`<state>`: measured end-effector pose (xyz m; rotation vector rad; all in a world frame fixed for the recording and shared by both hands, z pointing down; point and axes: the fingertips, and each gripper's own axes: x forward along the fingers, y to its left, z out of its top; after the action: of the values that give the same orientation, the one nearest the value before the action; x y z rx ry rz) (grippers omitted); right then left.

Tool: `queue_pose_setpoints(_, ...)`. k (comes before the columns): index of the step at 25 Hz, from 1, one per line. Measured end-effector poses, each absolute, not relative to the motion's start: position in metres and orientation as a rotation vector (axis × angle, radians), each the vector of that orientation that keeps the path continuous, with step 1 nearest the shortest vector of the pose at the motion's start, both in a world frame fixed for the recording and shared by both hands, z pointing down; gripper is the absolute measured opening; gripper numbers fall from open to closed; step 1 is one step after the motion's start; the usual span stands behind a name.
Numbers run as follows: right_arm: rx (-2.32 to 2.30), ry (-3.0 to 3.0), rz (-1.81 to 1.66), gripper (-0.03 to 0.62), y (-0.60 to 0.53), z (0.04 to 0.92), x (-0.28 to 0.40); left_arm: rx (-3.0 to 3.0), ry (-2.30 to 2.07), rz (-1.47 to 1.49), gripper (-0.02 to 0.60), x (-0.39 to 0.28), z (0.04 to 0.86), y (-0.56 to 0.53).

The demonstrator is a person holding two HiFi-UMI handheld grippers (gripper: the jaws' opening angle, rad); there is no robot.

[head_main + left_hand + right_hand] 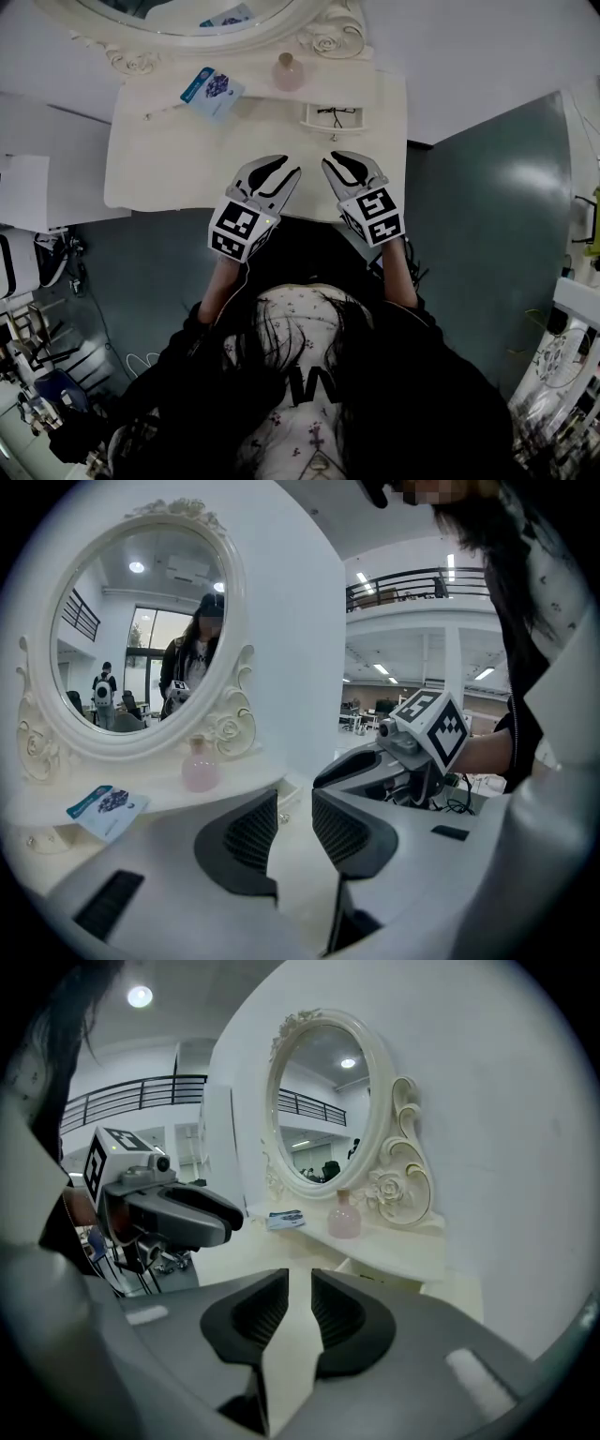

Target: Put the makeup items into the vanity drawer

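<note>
A pink bottle [288, 71] [200, 766] [344, 1216] stands on the cream vanity's [169, 159] raised back shelf below the mirror. A blue-and-white packet [212, 92] [106, 806] [285, 1219] lies to its left. A small drawer [330, 116] [375, 1275] under the bottle stands pulled out, with something thin and dark inside. My left gripper [289, 166] [294, 803] and right gripper [335, 159] [300, 1283] hover side by side over the vanity's front edge. Each shows a narrow gap between its pads, with nothing held.
The oval mirror [141, 630] [323, 1101] in its carved white frame rises behind the shelf against a white wall. Grey floor [487, 187] flanks the vanity. White furniture [28, 187] and cables stand at the left, more equipment at the far right.
</note>
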<state>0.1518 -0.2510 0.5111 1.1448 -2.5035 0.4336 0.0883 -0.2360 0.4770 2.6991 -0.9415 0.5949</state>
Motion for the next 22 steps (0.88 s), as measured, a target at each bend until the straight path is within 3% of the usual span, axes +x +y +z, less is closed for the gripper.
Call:
queue_pose_setpoints(12,1.132,-2.513,0.433,0.084,-0.228,0.514,0.137,2.73,-0.931,0.623,0.115,0.086,0.472,-0.213)
queue_pose_setpoints(22,1.174,-2.5,0.419,0.083,-0.189,0.503,0.072,2.749,-0.894,0.585,0.115,0.022,0.465,-0.173)
